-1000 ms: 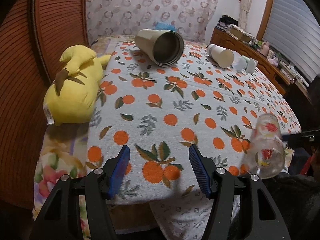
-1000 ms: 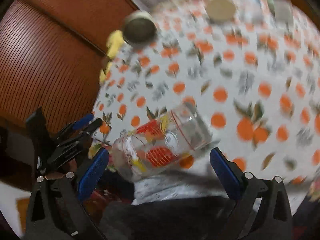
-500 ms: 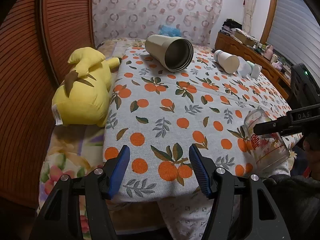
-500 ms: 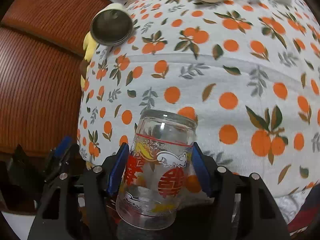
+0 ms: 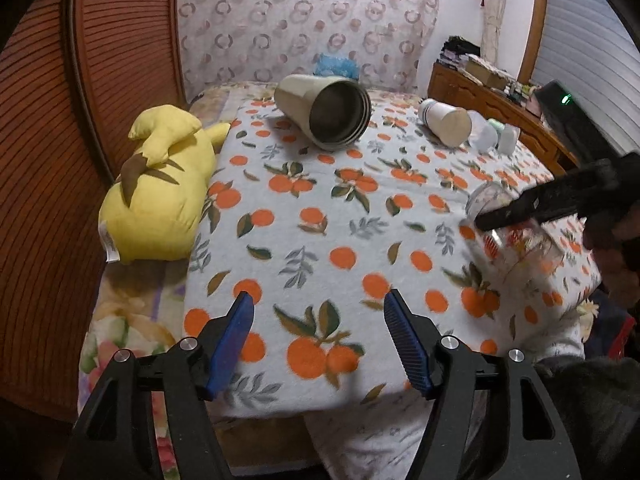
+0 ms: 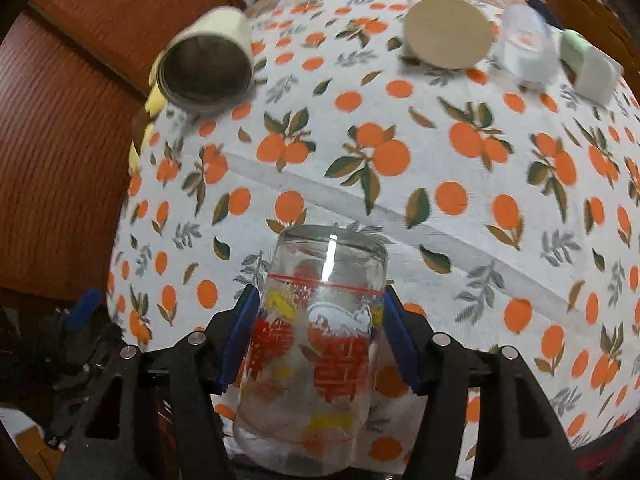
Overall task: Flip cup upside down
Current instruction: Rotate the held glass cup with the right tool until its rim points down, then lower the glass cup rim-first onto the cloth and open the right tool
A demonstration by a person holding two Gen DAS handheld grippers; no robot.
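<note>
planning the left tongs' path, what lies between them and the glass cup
Only bare orange-print cloth lies between the open left tongs and the glass cup, shown in the left wrist view. The right tongs hold the cup.

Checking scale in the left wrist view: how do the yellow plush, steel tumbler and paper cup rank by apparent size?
1. Yellow plush, largest by far.
2. Steel tumbler.
3. Paper cup, smallest.
The tumbler and cup lie about equally far, so their order seems safe; the plush is nearer, which inflates it.
</note>
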